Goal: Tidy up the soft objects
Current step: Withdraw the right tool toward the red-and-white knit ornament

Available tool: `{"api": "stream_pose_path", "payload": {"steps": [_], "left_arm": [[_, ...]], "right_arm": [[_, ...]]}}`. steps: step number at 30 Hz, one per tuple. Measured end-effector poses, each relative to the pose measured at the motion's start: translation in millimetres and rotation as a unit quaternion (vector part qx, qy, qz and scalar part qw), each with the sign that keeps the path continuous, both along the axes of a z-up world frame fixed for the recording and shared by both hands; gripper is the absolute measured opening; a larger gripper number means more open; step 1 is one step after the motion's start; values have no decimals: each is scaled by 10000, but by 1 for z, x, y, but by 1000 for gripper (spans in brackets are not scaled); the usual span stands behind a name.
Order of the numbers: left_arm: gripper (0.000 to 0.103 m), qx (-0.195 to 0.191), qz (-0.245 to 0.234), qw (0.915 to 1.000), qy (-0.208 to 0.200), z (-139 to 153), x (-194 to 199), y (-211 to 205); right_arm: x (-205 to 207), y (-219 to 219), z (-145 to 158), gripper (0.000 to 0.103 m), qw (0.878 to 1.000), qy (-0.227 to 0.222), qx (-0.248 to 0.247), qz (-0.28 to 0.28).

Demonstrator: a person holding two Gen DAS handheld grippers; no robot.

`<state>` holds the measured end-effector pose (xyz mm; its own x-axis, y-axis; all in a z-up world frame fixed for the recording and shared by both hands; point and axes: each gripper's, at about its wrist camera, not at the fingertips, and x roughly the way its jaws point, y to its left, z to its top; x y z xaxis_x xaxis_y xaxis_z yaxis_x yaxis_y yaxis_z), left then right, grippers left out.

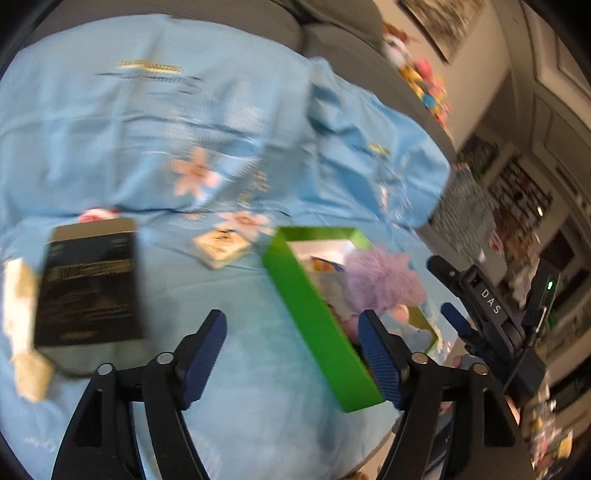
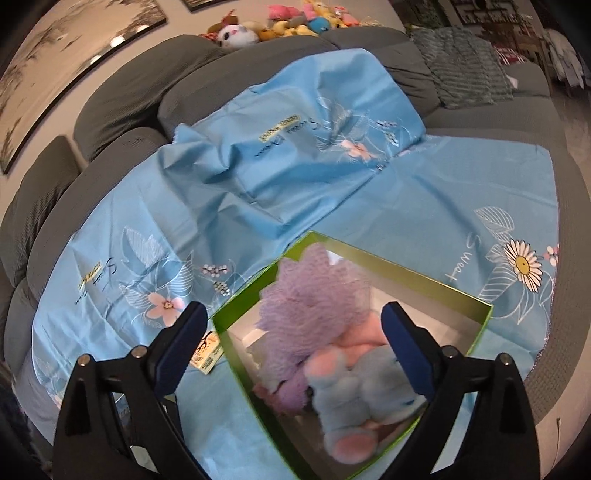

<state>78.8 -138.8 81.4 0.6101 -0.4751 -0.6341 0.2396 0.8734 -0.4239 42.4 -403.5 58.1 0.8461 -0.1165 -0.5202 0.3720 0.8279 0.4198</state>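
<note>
A green box lies on the blue flowered sheet and holds a purple mesh puff and a blue and pink plush toy. My right gripper is open and empty, hovering over the box. In the left wrist view the green box lies just right of centre with the purple puff in it. My left gripper is open and empty, straddling the box's near wall. The right gripper shows beyond the box.
A black box lies at the left on the sheet, with a pale cloth strip beside it and a small white packet ahead. Plush toys line the grey sofa back. A striped cushion sits at right.
</note>
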Motion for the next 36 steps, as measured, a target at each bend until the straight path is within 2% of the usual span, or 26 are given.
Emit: {"api": "stream_pose_path", "payload": {"steps": [3, 6, 8, 13, 15, 19, 23, 25, 28, 30, 33, 35, 36], "left_arm": [[83, -182, 429, 9989, -68, 3, -12, 39], [84, -36, 780, 9969, -80, 0, -22, 66], [84, 24, 1042, 9946, -20, -6, -30, 86], [84, -342, 1435, 9887, 272, -25, -40, 133], [84, -278, 1635, 9855, 351, -30, -43, 147], [84, -242, 2144, 9757, 380, -42, -50, 180], [84, -44, 2635, 9637, 415, -51, -55, 213], [84, -39, 2814, 9582, 511, -57, -53, 228], [83, -35, 2978, 9524, 652, -70, -48, 250], [84, 31, 3063, 9489, 755, -77, -43, 259], [84, -15, 3165, 9439, 936, -89, -33, 272], [83, -112, 3146, 9435, 1034, -97, -26, 277], [83, -150, 3155, 9424, 1098, -101, -23, 279]], "right_arm": [[-1, 15, 8, 98, 9993, -103, -351, 19], [-4, 31, 17, 102, 9971, -214, -713, 126], [-4, 40, 20, 102, 9963, -248, -794, 225], [3, 66, 20, 102, 9944, -225, -816, 639], [7, 79, 20, 102, 9921, -214, -931, 814], [11, 108, 22, 102, 9856, -285, -1093, 1256], [13, 129, 24, 102, 9780, -421, -869, 1849], [17, 140, 24, 102, 9752, -365, -833, 2018], [27, 168, 27, 102, 9677, -101, -1045, 2293], [36, 197, 32, 102, 9593, 133, -1305, 2500], [54, 233, 37, 102, 9420, 445, -1312, 3056], [81, 261, 38, 102, 9227, 782, -1198, 3580], [98, 277, 37, 102, 9092, 970, -1145, 3883]]}}
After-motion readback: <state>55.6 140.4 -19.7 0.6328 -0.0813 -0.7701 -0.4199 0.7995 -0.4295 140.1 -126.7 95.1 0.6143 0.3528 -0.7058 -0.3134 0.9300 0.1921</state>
